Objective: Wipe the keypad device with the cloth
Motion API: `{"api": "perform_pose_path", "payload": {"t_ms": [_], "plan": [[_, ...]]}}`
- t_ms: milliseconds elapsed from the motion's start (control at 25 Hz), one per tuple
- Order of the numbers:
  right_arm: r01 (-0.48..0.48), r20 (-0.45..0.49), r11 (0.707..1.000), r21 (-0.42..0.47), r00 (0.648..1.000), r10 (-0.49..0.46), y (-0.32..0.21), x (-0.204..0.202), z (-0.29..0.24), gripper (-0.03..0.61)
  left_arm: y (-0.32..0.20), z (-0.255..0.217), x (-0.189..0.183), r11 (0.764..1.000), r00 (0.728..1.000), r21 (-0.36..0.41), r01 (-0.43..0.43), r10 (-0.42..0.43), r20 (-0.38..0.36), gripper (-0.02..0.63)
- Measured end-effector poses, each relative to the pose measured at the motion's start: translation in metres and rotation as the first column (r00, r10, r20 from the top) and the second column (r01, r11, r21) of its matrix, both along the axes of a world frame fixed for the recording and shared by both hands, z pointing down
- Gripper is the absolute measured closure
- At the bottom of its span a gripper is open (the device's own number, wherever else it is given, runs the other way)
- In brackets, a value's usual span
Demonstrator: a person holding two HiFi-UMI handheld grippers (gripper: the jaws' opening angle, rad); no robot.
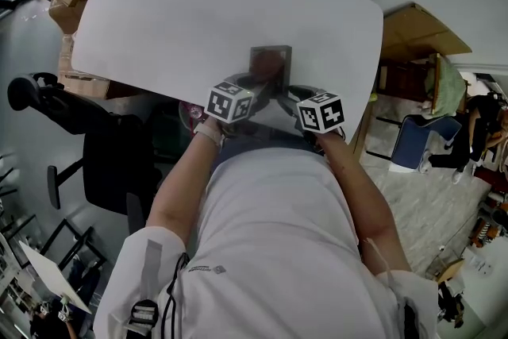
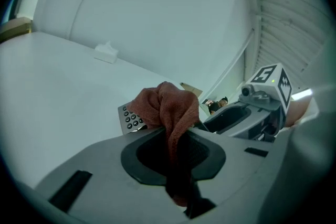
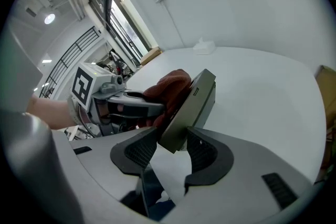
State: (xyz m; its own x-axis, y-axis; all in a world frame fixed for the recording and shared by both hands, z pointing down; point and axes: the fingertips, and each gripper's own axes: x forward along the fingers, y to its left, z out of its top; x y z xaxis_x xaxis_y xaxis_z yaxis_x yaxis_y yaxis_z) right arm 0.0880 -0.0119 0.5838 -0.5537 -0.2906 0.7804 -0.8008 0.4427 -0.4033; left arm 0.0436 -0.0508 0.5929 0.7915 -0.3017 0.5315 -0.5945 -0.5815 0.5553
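Rust-red cloth [image 2: 168, 107] clenched in the left gripper [image 2: 176, 150] touches the tilted keypad device [image 3: 191, 105], which the right gripper [image 3: 173, 148] grasps by its edge.

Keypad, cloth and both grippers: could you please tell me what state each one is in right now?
Keypad: tilted up on edge, clamped between the right gripper's jaws.
Cloth: bunched up, pinched in the left gripper, lying against the keypad's face.
Left gripper: shut on the cloth.
Right gripper: shut on the keypad, jaws wide.
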Motion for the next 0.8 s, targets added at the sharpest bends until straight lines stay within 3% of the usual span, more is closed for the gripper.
{"api": "perform_pose_path", "payload": {"t_ms": [160, 400, 560, 640, 800], "plan": [[-0.002, -0.013, 1.0, 0.004, 1.0, 0.002, 0.0, -0.001, 0.0, 0.396, 0.001, 0.012, -0.014, 0.999, 0.998, -0.02, 0.044, -0.043, 0.039, 0.555], [-0.012, -0.019, 1.0, 0.011, 1.0, 0.012, 0.0, -0.001, 0.001, 0.396, 0.005, 0.055, -0.052, 0.994, 0.973, -0.059, 0.094, -0.079, 0.215, 0.555], [-0.02, -0.022, 1.0, 0.015, 1.0, 0.02, 0.0, -0.001, 0.001, 0.396, 0.017, 0.072, -0.069, 0.994, 0.953, -0.088, 0.067, -0.037, 0.301, 0.555], [-0.02, -0.024, 1.0, 0.02, 0.999, 0.02, 0.0, -0.002, 0.001, 0.396, 0.02, 0.06, -0.066, 0.995, 0.963, -0.076, 0.062, -0.039, 0.265, 0.555], [-0.025, -0.016, 0.999, 0.022, 1.0, 0.026, 0.0, -0.002, 0.001, 0.396, 0.017, 0.012, -0.044, 0.999, 0.993, -0.017, 0.039, -0.037, 0.109, 0.555]]}}
